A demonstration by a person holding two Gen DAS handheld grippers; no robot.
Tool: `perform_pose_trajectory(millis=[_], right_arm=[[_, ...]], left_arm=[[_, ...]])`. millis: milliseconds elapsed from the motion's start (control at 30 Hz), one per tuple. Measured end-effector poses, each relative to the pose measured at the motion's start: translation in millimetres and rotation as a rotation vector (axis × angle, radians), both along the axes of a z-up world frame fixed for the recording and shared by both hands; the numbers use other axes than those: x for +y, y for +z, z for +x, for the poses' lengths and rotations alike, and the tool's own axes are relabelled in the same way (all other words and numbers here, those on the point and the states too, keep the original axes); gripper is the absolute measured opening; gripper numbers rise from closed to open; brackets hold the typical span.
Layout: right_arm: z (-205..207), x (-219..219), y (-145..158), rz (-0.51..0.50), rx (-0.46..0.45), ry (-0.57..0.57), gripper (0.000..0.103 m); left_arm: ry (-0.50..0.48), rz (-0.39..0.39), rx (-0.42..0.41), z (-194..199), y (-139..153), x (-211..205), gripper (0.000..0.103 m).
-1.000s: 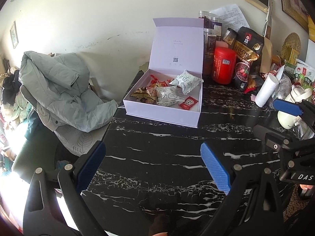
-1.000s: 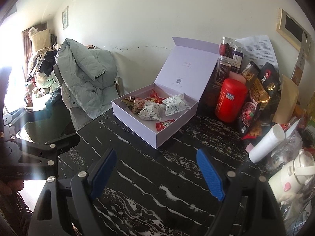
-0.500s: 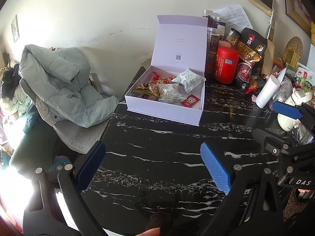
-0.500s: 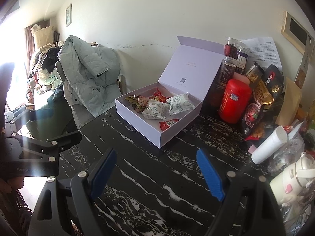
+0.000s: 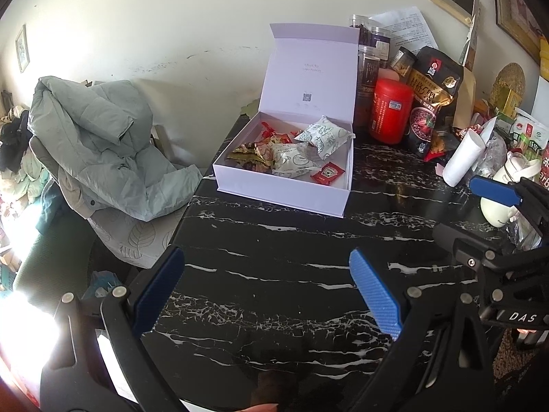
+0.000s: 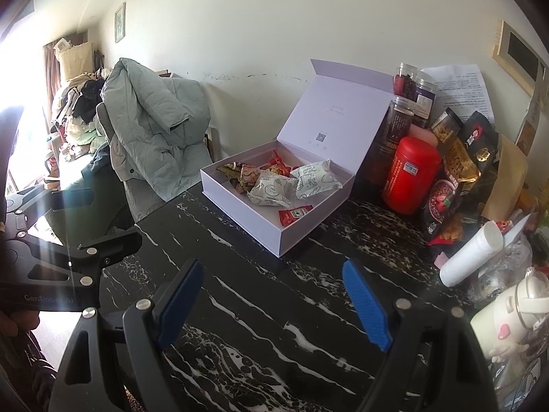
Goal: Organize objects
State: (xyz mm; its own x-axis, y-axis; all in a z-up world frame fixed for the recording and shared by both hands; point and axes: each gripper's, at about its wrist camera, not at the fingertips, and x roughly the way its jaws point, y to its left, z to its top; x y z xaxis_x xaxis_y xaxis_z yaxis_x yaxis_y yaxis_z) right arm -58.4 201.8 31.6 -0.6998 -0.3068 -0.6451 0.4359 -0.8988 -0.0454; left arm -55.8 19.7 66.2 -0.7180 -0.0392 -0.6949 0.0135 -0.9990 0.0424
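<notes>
From the left wrist view we see our left gripper [image 5: 266, 285] spread wide and empty above the black white-veined marble table [image 5: 274, 257]. Ahead stands the pale lilac cardboard gift box [image 5: 284, 192], lid upright, holding white patterned snack packets [image 5: 326, 135], gold-wrapped sweets [image 5: 247, 156] and a small red ketchup sachet [image 5: 327, 174].

From the right wrist view our right gripper [image 6: 274, 295] is likewise spread and empty, well short of the box. A red cylindrical tin [image 6: 410, 175] and a white rolled tube [image 6: 471, 257] crowd its right.

The snacks already lie boxed; whether more must go in or the lid wants shutting, we cannot judge. Either way we should approach level, clearing the front wall.
</notes>
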Motion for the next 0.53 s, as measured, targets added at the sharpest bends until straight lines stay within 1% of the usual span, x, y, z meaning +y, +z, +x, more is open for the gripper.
perform_pose_trajectory(millis=[333,467,533], right_arm=[[-5.5,2.0,-5.8,0.001,-0.014,-0.019,0.085],[-7.8,3.1,-7.6,-0.006,-0.005,-0.041,0.085],[-8.3,4.9,-7.6,-0.022,0.017,-0.061,0.085]], left_arm=[[0.010,0.006,-0.032,-7.1,-7.3,-1.9,0.097],[0.009,0.015,-0.042,-10.1,-12.3,-2.6,0.097],[0.006,0.016,-0.042,-11.9,-14.5,-2.0,0.097]])
